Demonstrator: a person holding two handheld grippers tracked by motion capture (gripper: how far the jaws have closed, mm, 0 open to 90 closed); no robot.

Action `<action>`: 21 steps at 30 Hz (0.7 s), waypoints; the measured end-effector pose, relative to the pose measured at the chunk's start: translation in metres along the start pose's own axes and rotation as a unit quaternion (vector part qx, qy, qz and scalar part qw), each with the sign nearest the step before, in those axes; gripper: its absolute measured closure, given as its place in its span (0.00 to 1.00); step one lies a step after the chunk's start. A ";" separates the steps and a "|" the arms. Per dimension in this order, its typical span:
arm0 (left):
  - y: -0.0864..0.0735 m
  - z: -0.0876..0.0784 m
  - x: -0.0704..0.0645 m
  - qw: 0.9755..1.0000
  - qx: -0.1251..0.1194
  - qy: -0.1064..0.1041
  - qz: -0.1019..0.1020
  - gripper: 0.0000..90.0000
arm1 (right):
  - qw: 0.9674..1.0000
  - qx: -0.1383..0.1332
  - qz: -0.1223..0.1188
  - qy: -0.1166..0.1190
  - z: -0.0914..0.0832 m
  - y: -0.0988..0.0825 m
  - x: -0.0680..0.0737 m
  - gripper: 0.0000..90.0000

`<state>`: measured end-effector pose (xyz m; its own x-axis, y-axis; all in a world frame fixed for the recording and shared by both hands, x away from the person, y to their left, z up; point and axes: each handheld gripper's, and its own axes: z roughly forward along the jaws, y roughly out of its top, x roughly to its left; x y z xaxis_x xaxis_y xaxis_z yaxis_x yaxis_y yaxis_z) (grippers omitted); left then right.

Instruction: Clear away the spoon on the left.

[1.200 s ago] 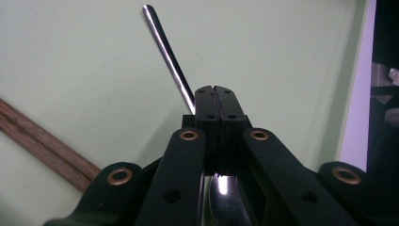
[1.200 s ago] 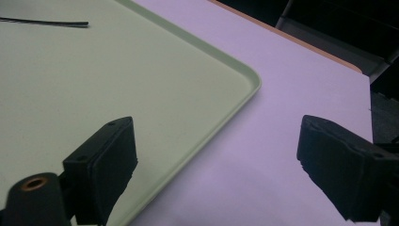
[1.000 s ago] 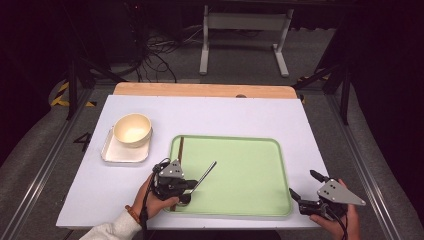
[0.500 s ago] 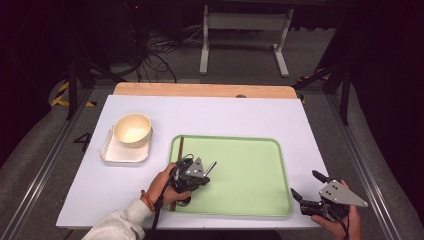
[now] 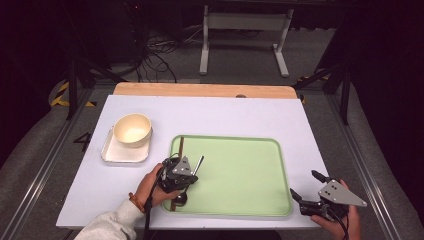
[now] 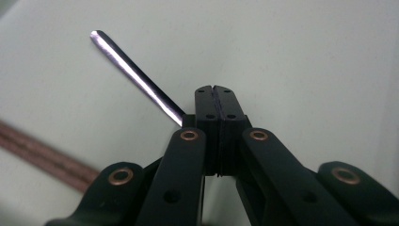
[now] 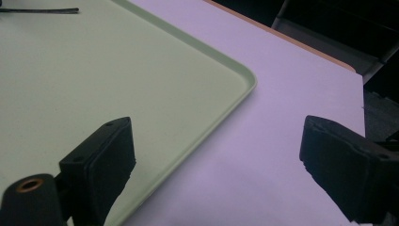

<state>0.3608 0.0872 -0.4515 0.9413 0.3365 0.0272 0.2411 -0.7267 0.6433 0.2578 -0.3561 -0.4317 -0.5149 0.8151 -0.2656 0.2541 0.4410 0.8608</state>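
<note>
The left tongs (image 5: 186,184) are holding a slim, shiny metal spoon (image 5: 198,164) over the near left corner of the pale green rectangular plastic tray (image 5: 250,172). In the left gripper view their jaws are pressed together, with the spoon's handle (image 6: 136,75) clamped low between them and sticking out up and to the left of the tips. From the high view, the spoon's dark bowl is sitting just under the tongs, close to the tray's near rim. A thin brown stick (image 5: 181,146) is lying on the tray just beyond the tongs, along its left edge.

The right tongs (image 5: 307,187) are resting on the white table (image 5: 225,115) off the tray's near right corner, jaws wide apart and holding nothing.

The step in hand looks like carrying the spoon. The cream round bowl (image 5: 132,129) on its white square plate (image 5: 122,152) is waiting to the left of the tongs, so the next move is probably calling for a steady lift, keeping the clamp firm so the thin handle is not swivelling.
</note>
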 end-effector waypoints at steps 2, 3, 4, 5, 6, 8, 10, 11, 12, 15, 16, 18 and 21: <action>-0.007 -0.005 0.001 1.000 -0.002 -0.002 -0.012 1.00 | 1.000 0.001 -0.002 0.000 0.000 0.000 0.000 0.12; -0.010 -0.007 0.002 1.000 -0.003 -0.001 -0.016 1.00 | 1.000 0.003 -0.001 0.001 0.001 0.000 0.000 0.12; -0.013 -0.009 0.003 1.000 -0.005 0.002 -0.020 1.00 | 1.000 0.003 -0.001 0.001 0.001 0.000 0.001 0.12; -0.016 -0.012 0.003 1.000 -0.003 0.004 -0.023 1.00 | 1.000 0.003 -0.001 0.001 0.001 0.000 0.001 0.12; -0.018 -0.014 0.003 1.000 -0.004 0.005 -0.025 1.00 | 1.000 0.003 -0.001 0.001 0.001 0.000 0.001 0.12; -0.022 -0.016 0.004 0.999 -0.005 0.009 -0.031 1.00 | 1.000 0.002 -0.001 0.000 0.000 0.000 0.001 0.12; -0.025 -0.018 0.004 0.999 -0.007 0.007 -0.032 1.00 | 1.000 0.002 -0.001 0.000 0.001 0.000 0.001 0.12; -0.026 -0.018 0.004 0.999 -0.010 0.008 -0.035 1.00 | 1.000 0.003 -0.001 0.000 0.001 0.000 0.001 0.12; -0.026 -0.018 0.004 0.999 -0.010 0.008 -0.035 1.00 | 1.000 0.003 -0.001 0.000 0.001 0.000 0.001 0.12; -0.027 -0.018 0.005 0.999 -0.018 0.007 -0.039 1.00 | 1.000 0.002 -0.002 0.000 0.001 0.000 0.001 0.12; -0.027 -0.018 0.005 0.999 -0.019 0.006 -0.041 1.00 | 1.000 0.002 -0.002 0.000 0.001 0.000 0.001 0.12; -0.027 -0.018 0.005 0.999 -0.018 0.006 -0.040 1.00 | 1.000 0.001 -0.002 0.001 0.000 0.000 0.001 0.12; -0.027 -0.018 0.006 0.999 -0.021 0.009 -0.035 1.00 | 1.000 -0.001 -0.001 0.000 0.000 0.000 0.000 0.12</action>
<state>0.3558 0.1195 -0.4545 0.9181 0.3964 -0.0057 0.2956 -0.6749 0.6761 0.2575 -0.3562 -0.4316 -0.5154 0.8141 -0.2677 0.2513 0.4422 0.8610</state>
